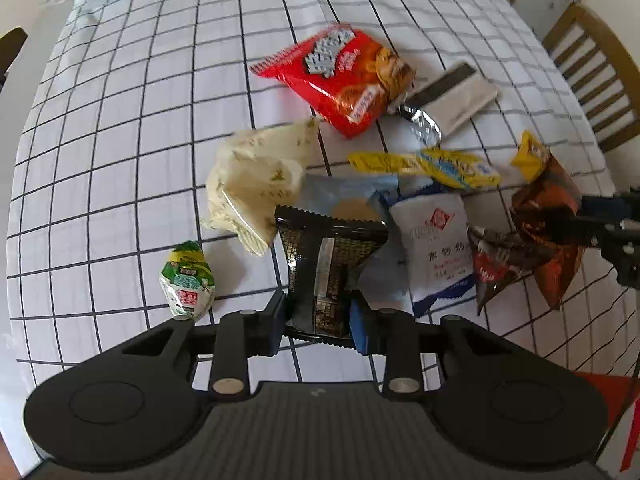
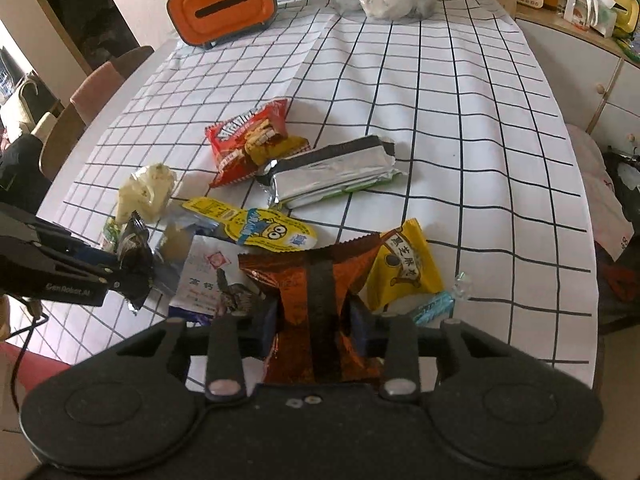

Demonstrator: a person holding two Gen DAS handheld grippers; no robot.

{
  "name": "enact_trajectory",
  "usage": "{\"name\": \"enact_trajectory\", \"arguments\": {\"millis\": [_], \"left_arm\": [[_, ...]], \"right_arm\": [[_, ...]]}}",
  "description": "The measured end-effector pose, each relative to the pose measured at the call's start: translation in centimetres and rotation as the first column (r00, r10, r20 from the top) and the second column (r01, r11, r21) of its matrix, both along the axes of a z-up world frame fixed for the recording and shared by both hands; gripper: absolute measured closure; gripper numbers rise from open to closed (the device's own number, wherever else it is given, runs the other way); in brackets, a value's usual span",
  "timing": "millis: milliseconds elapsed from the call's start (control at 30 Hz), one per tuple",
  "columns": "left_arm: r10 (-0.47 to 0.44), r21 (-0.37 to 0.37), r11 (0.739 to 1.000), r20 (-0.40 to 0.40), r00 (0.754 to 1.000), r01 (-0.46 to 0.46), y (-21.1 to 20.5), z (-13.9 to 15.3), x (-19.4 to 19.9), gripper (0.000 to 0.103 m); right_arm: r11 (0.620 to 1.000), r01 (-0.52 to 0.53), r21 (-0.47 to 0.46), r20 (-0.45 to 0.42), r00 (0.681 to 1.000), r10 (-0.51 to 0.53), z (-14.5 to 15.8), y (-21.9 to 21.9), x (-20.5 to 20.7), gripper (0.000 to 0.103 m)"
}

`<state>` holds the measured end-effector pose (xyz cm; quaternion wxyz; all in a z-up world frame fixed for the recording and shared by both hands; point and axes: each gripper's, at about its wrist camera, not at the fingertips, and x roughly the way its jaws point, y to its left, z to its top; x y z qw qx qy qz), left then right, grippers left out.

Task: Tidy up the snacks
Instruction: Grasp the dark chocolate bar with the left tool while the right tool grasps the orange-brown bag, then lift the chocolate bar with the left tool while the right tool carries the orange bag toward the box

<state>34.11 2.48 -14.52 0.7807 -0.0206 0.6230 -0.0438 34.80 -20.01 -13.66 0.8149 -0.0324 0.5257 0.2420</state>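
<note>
Under the copper packet (image 2: 308, 280), a white sachet (image 2: 204, 280) lies half hidden.

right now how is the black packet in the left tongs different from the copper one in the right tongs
The glossy black foil packet is dark with fine gold print; the crinkly copper-orange foil packet is bright metallic. The black packet looks smaller and flatter, the copper one wider and more crumpled. Both have zigzag ends and a back seam facing the camera, each pinched in shut tongs: left tongs, right tongs.

surface: checked tablecloth (image 2: 460, 120) | on it: red packet (image 2: 248, 140); foil pack (image 2: 332, 176); orange box (image 2: 224, 8)
</note>
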Motion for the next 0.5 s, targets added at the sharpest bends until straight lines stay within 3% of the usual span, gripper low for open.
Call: {"name": "enact_trajectory", "arguments": {"millis": [400, 500], "left_arm": [[0.011, -0.027, 1.0, 0.069, 0.998, -0.009, 0.1, 3.5, -0.7, 0.077], [0.003, -0.003, 1.0, 0.066, 0.998, -0.003, -0.2, 3.9, -1.0, 0.077]], "right_arm": [[0.998, 0.024, 0.052, 0.051, 0.998, -0.027, 4.2, -1.5, -2.3, 0.067], [0.998, 0.018, 0.061, 0.07, 0.997, -0.022, 5.3, -1.8, -3.3, 0.067]]}}
